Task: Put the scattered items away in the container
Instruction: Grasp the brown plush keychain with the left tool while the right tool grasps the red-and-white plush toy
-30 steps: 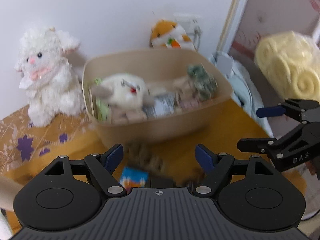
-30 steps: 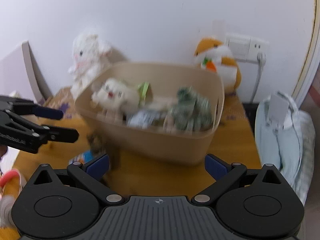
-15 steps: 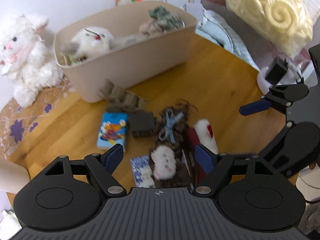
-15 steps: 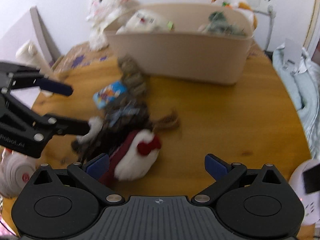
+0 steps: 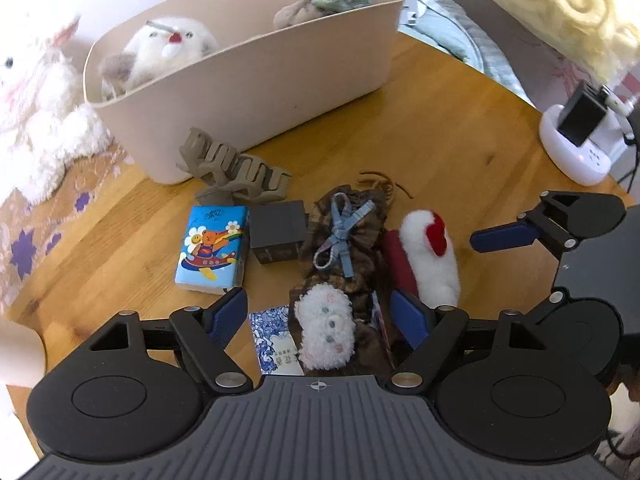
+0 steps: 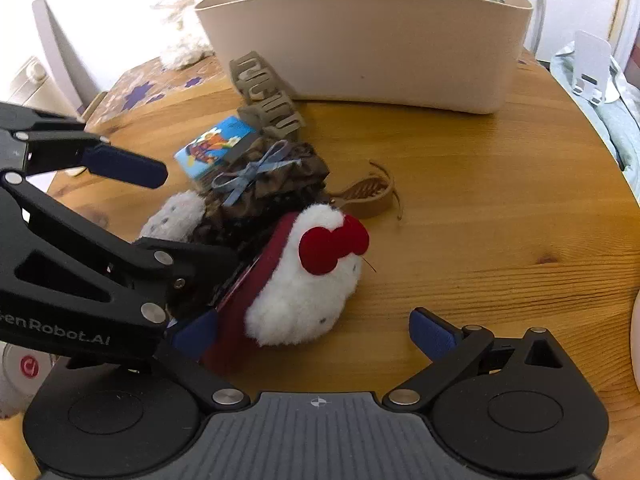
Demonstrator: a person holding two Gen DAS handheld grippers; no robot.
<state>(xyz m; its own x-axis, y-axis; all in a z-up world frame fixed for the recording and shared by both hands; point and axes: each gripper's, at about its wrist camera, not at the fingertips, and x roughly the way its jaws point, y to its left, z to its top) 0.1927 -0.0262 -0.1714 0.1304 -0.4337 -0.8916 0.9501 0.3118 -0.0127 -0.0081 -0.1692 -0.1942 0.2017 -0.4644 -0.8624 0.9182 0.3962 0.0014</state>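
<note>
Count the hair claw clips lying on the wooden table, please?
2: a large taupe plastic claw clip against the beige tub, and a small tan clip beside the brown scrunchie. Others may be hidden.

Over the last second both tools have tipped down from the beige container (image 5: 256, 68) toward the scattered items on the table (image 5: 440, 128). The left tool (image 5: 320, 314) now hangs spread over the brown scrunchie (image 5: 344, 240), and the right tool (image 6: 314, 330) over the white plush clip (image 6: 308, 280).
</note>
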